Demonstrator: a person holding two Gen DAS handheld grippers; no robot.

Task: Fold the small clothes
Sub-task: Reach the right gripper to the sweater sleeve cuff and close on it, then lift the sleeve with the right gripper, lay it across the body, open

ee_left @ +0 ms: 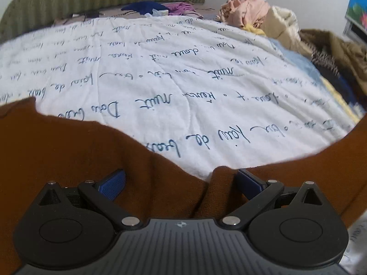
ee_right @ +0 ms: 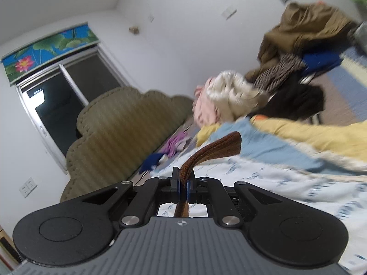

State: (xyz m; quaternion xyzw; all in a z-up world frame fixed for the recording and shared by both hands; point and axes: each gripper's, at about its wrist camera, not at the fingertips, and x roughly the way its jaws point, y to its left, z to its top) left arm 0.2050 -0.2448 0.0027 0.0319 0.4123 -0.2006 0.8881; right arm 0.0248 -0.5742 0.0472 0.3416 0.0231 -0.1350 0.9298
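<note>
Brown knit garment point(ee_left: 68, 155) lies beneath the wide-open left gripper point(ee_left: 181, 183), over the white quilt point(ee_left: 160, 80); right gripper point(ee_right: 182, 186) pinches a strip of it. Risk: that thin pinch may slip, collapsing the fold.

Both grippers — left gripper point(ee_left: 181, 183), right gripper point(ee_right: 182, 186) — are matte black, blue-padded fingers point(ee_left: 113, 186), silver screws, ribbed grey housing at 6 o'clock.

Brown garment point(ee_left: 68, 155) – matt knit, ribbed edge. Quilt point(ee_left: 160, 80) – soft stitched white cloth. Left gripper point(ee_left: 181, 183) – matt black plastic, textured blue pads point(ee_left: 113, 184).
</note>
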